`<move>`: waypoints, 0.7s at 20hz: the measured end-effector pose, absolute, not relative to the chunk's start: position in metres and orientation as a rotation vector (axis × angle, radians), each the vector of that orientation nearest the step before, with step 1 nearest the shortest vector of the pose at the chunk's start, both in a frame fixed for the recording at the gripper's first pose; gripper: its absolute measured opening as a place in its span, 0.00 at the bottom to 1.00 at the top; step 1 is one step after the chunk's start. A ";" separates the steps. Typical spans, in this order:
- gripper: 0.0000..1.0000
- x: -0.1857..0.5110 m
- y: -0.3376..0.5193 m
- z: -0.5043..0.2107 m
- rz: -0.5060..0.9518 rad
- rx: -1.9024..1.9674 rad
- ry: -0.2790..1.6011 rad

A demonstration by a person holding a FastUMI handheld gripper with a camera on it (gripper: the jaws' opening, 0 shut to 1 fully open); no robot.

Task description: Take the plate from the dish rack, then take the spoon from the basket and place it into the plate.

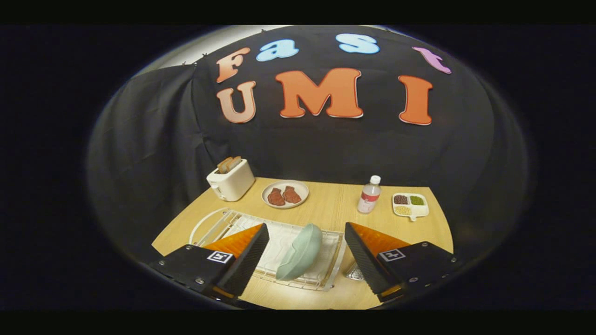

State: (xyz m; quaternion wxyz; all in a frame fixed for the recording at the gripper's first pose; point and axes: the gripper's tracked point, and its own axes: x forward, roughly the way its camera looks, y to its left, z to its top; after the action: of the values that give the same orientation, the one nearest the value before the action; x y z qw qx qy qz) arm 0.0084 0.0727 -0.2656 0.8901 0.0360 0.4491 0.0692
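Between open hand-held gripper (306, 255) fingers, plate (300, 252) in dish rack (326, 274).

Staged kitchen booth, black cloth wall (326, 153) behind a wooden table (326, 204), toaster (230, 179), plate of meat (285, 194), water bottle (369, 195), dish rack (321, 274).

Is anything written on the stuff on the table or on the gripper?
Bottle: a label, too small and blurred to read.
Gripper, open, with the plate in the dish rack between its fingers: square black-and-white pattern markers, no words.
Toaster: no writing visible.
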 end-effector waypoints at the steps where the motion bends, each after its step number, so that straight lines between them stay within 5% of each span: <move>1: 0.98 0.005 0.073 -0.277 0.143 0.083 0.983; 14: 0.82 -0.019 0.088 -0.358 0.142 0.061 1.409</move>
State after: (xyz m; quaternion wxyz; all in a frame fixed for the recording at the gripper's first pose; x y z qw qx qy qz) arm -0.0195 0.0882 -0.3576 0.7593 0.0279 0.6468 0.0651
